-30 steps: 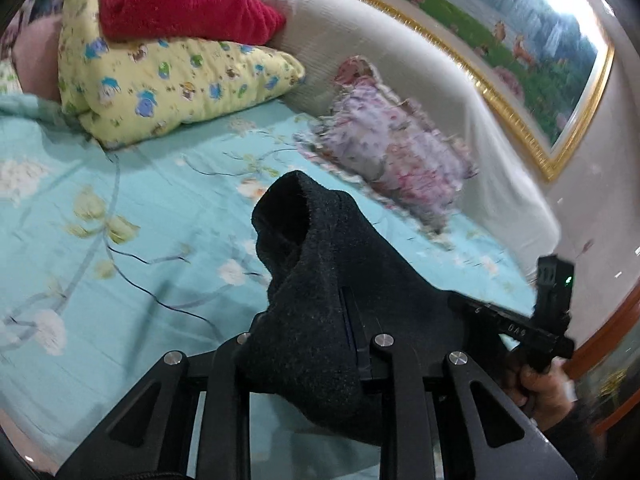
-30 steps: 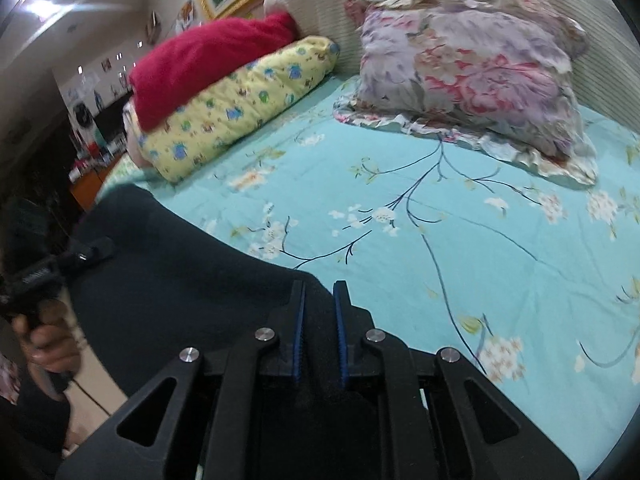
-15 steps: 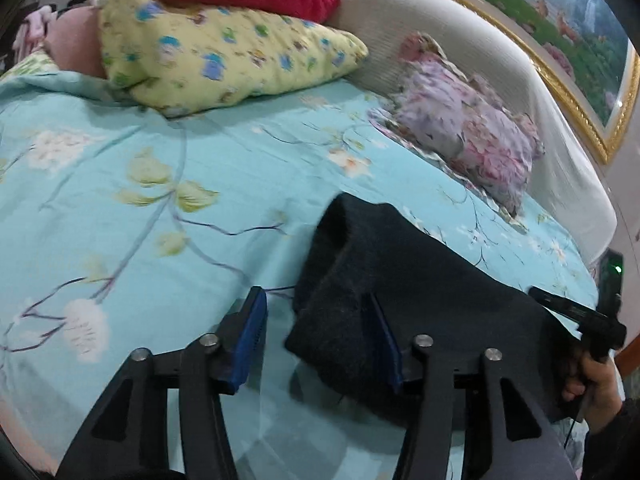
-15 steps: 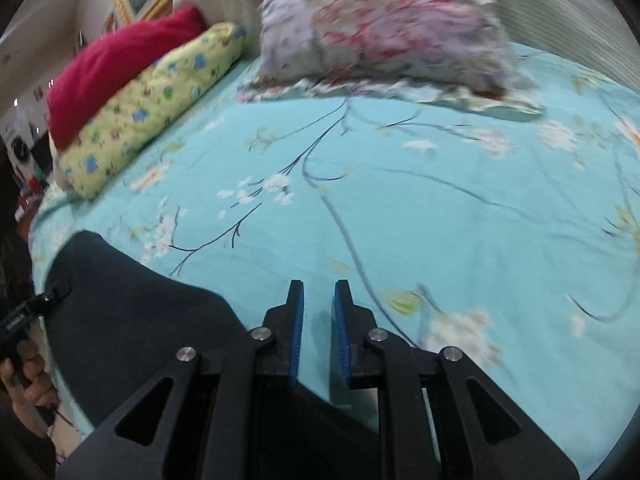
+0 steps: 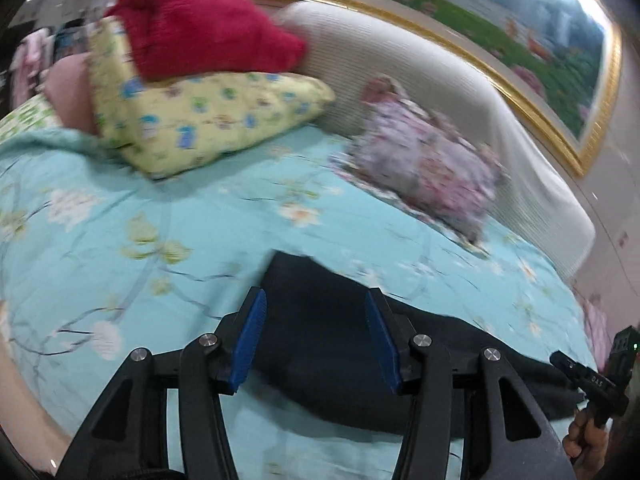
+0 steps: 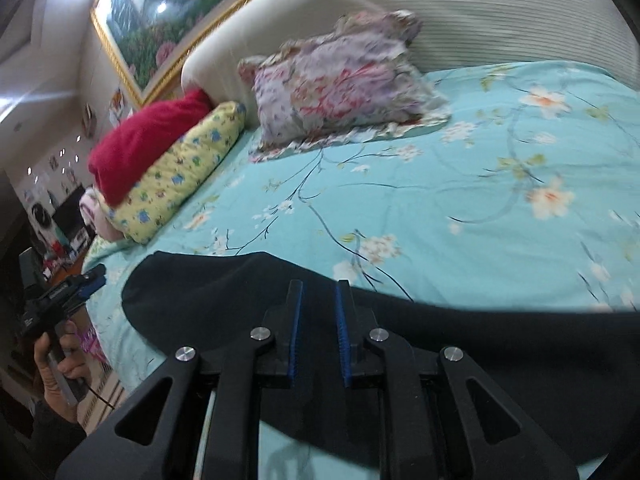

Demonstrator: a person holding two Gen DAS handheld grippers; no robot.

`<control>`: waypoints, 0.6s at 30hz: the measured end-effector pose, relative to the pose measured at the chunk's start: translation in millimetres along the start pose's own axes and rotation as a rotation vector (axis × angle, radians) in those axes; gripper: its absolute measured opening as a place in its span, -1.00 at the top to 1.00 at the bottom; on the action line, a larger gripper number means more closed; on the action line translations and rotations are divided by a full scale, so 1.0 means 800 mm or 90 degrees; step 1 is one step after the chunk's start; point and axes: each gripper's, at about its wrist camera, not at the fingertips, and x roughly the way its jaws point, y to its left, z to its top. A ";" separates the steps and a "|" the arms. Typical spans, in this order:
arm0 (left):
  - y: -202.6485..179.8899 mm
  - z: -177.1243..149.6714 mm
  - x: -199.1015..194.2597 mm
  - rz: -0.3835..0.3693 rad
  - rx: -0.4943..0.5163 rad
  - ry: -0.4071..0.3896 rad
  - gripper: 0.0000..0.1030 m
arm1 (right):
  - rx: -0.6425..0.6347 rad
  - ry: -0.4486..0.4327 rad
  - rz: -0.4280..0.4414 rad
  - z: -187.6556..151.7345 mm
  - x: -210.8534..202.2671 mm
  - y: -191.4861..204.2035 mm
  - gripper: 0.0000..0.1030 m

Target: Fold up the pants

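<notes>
The pants are lying flat on the near part of the bed, a dark band stretched sideways across the teal flowered sheet, close to the edge nearest the person. From how they lie I'd guess at least one fold is in, since they look like a fairly tidy strip with a rounded end on the left in the right-hand view, but they're nowhere near a compact stack, so I'd say more folds are left.

The left gripper has its jaws spread wide with nothing pinched; the cloth sits under and between them but the blue pads aren't pressing on it. The right gripper has its jaws only a narrow gap apart, hanging over the fabric. I can't see any cloth pinched in that gap, so I read it as nearly closed and empty, though the view is a bit blurry.

Hard to tell: where waistband and cuffs are, how many layers there are, and the right end of the pants, which runs out of frame. The yellow pillow, red blanket and flowered pillow sit well apart up by the headboard.
</notes>
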 end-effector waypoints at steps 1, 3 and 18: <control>-0.010 -0.002 0.002 -0.008 0.009 0.003 -0.02 | 0.007 -0.004 -0.005 -0.003 -0.007 -0.004 0.66; -0.041 -0.007 0.010 -0.039 0.036 0.016 -0.02 | 0.024 -0.010 -0.020 -0.010 -0.027 -0.016 0.65; -0.247 -0.074 0.057 -0.202 0.214 0.129 -0.21 | 0.148 -0.094 -0.133 -0.054 -0.143 -0.113 0.17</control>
